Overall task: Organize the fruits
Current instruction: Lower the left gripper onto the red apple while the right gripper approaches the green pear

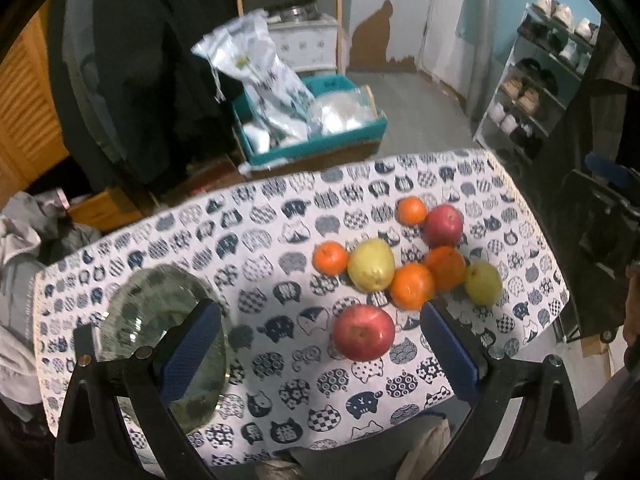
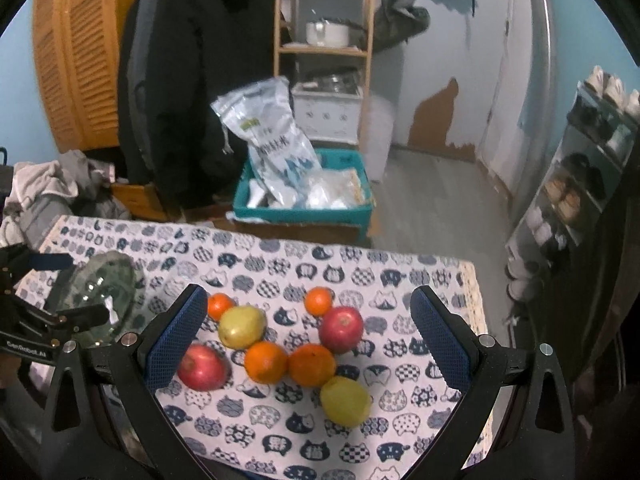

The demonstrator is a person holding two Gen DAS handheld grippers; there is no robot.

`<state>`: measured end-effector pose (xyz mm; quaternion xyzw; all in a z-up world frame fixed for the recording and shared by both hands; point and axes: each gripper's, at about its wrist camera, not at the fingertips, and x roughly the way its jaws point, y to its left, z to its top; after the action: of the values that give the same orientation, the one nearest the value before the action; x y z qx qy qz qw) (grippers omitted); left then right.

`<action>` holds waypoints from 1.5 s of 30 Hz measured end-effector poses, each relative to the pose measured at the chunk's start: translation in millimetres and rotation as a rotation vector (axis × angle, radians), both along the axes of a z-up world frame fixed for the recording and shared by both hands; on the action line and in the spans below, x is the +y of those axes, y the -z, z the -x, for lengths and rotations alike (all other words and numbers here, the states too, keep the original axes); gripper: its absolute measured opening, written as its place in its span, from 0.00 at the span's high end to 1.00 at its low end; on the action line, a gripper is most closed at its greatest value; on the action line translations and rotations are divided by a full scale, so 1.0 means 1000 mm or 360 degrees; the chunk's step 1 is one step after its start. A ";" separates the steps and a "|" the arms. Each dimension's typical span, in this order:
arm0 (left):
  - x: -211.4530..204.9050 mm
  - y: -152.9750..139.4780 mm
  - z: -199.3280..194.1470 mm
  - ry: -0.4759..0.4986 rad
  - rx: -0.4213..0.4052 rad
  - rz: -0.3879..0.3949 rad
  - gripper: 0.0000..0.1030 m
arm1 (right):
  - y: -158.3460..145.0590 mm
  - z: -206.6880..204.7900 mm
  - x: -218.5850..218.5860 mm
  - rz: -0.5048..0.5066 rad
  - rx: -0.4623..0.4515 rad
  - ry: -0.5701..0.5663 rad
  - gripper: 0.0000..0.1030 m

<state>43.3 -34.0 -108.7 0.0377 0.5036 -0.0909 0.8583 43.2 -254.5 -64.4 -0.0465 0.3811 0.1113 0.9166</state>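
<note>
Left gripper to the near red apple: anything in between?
Nothing visible. The left gripper is open, and the near red apple sits on bare cat-print tablecloth between its fingers. The clear glass bowl is off to the left.

Navy-and-white cat-print cloth (image 2: 280, 264) over the tabletop, red apples (image 2: 341, 329), orange mandarins (image 2: 266, 362), yellow-green pears (image 2: 346, 400), clear greenish glass bowl (image 1: 160, 304), blue pads (image 2: 440, 340) on black grippers, teal crate (image 2: 304, 210) beyond.
</note>
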 end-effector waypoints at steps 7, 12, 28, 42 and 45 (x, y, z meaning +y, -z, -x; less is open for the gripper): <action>-0.013 0.036 -0.012 0.0008 0.0170 -0.0006 0.01 | 0.037 -0.020 -0.019 -0.0005 0.0176 0.0066 0.03; -0.023 0.054 -0.016 0.0005 0.0252 -0.0027 0.01 | 0.072 -0.032 -0.033 -0.0022 0.0347 0.0110 0.03; -0.028 0.125 -0.030 -0.0035 0.0462 -0.0016 0.01 | 0.165 -0.048 -0.044 0.0093 0.0714 0.0077 0.06; -0.043 0.167 -0.042 0.0020 0.0567 -0.0024 0.01 | 0.222 -0.057 -0.050 0.0152 0.0900 0.0010 0.11; -0.048 0.178 -0.044 0.0036 0.0606 -0.0035 0.01 | 0.232 -0.059 -0.046 0.0150 0.0921 -0.0022 0.17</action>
<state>86.9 -82.4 -286.6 0.0349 0.6575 -0.1006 0.7458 102.2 -300.8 -296.3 -0.0580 0.6311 0.1083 0.7659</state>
